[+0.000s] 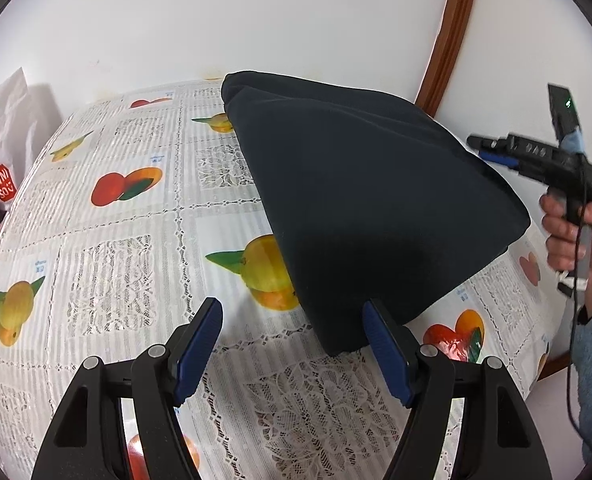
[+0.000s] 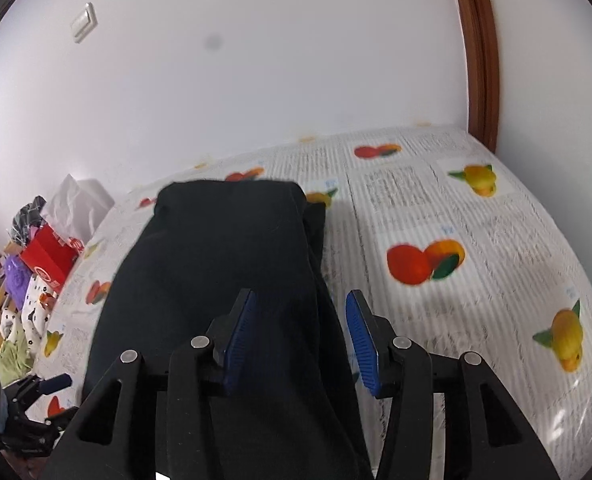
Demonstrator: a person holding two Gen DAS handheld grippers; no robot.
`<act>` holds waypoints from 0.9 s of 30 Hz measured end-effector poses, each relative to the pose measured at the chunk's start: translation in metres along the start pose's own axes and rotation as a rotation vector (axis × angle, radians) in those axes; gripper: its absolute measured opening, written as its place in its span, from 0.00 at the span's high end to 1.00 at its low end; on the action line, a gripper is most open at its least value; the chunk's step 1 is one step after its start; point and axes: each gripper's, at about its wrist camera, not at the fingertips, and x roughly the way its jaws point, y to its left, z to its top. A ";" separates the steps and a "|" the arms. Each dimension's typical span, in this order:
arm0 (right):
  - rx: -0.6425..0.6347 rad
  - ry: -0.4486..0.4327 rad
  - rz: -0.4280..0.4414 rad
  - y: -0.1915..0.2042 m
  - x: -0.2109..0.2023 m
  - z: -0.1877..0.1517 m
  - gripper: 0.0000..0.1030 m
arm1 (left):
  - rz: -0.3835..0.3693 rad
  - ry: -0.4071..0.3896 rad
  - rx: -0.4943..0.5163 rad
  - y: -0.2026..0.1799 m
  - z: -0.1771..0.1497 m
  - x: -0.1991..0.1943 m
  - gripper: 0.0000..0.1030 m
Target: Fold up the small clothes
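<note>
A dark navy garment (image 1: 367, 200) lies folded in a thick flat stack on the fruit-print tablecloth (image 1: 128, 240). My left gripper (image 1: 292, 344) is open and empty, its right pad next to the garment's near corner. My right gripper (image 2: 299, 328) is open above the garment (image 2: 224, 272), over its right edge, with nothing held. The right gripper also shows in the left wrist view (image 1: 491, 148), held by a hand at the garment's far right side.
A white bag (image 1: 4, 120) and a red Miniso bag (image 1: 0, 188) stand past the table's left end. A pile of clothes and a red box (image 2: 48, 260) lie beyond the table. A brown door frame (image 1: 447, 32) runs up the white wall.
</note>
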 end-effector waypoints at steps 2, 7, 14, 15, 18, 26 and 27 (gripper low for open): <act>0.022 0.017 0.016 -0.003 0.012 -0.004 0.61 | 0.000 0.004 -0.006 0.000 -0.001 0.000 0.32; 0.097 -0.061 0.095 -0.020 0.006 -0.005 0.95 | 0.024 0.002 -0.005 -0.001 -0.006 -0.011 0.32; 0.019 -0.044 -0.042 -0.004 -0.008 -0.019 0.93 | 0.052 -0.014 -0.015 0.000 -0.015 -0.028 0.32; 0.013 -0.039 -0.055 -0.003 -0.011 -0.023 0.93 | 0.052 -0.019 -0.014 -0.002 -0.017 -0.030 0.32; 0.001 -0.037 -0.089 -0.005 -0.023 -0.037 0.93 | 0.060 -0.034 -0.006 -0.007 -0.021 -0.038 0.32; -0.069 -0.008 -0.144 -0.003 -0.056 -0.081 0.91 | 0.075 -0.056 0.013 -0.020 -0.026 -0.053 0.32; -0.078 -0.001 -0.150 -0.003 -0.060 -0.087 0.89 | 0.075 -0.059 0.010 -0.021 -0.026 -0.054 0.32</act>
